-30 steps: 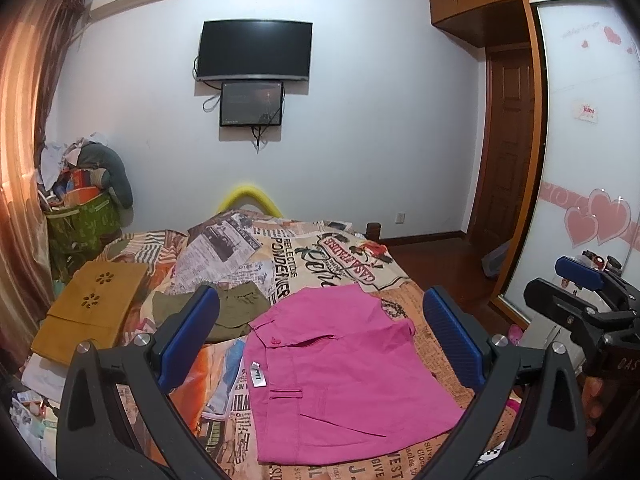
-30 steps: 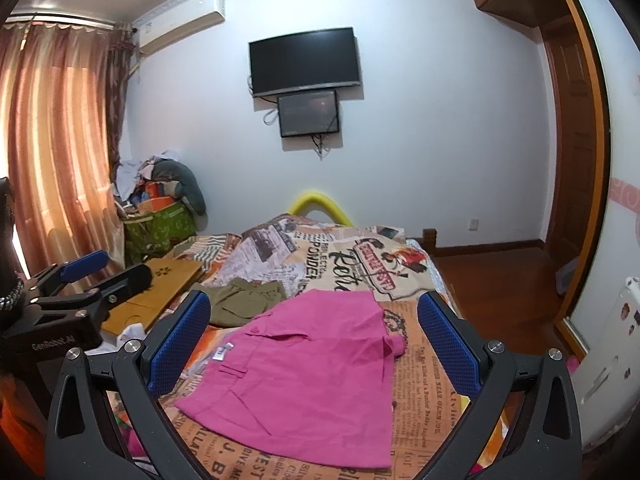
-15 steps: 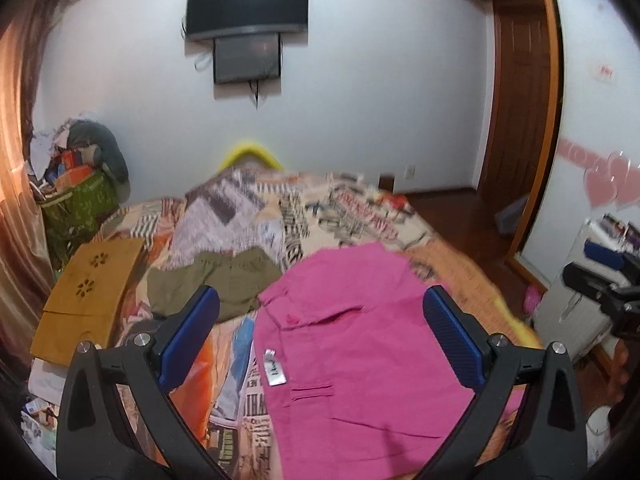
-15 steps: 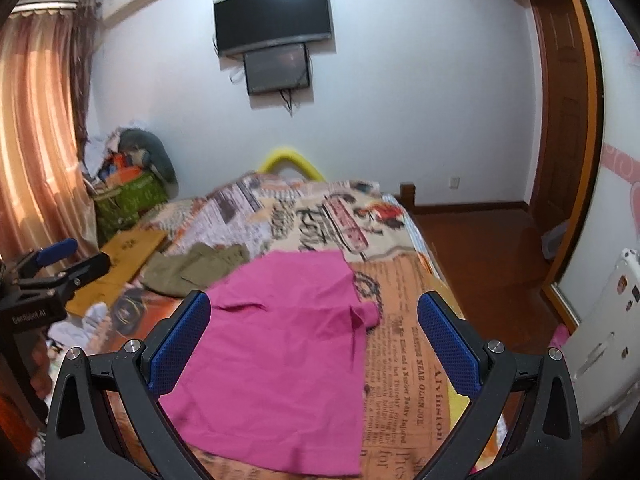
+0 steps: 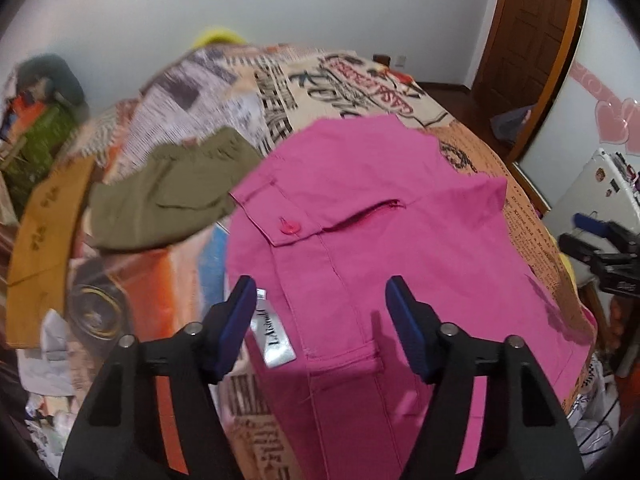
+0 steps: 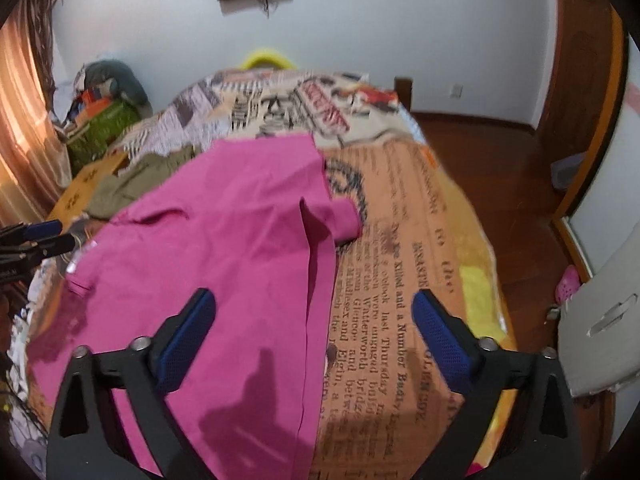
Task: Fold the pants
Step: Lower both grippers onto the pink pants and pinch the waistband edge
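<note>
Pink pants [image 5: 384,216] lie flat on the bed, with a pink button [image 5: 289,227] at the waistband and a silver label [image 5: 272,332] at the left edge. My left gripper [image 5: 320,308] is open and hovers just above the pants' left waist edge, next to the label. My right gripper [image 6: 314,316] is open and hovers above the pants' right edge [image 6: 316,280], holding nothing. The pants also show in the right wrist view [image 6: 224,240]. Each gripper appears at the side of the other's view.
The bed has a newspaper-print cover [image 6: 400,240]. Olive-green clothing [image 5: 168,192] lies left of the pants, beside a tan wooden board [image 5: 44,224]. A clutter pile [image 6: 104,112] stands at the far left by the curtain. Wooden floor [image 6: 500,168] and a door lie to the right.
Both grippers have dropped down and forward, close over the pants. The left gripper's jaws have narrowed somewhat. The pants have not moved.
</note>
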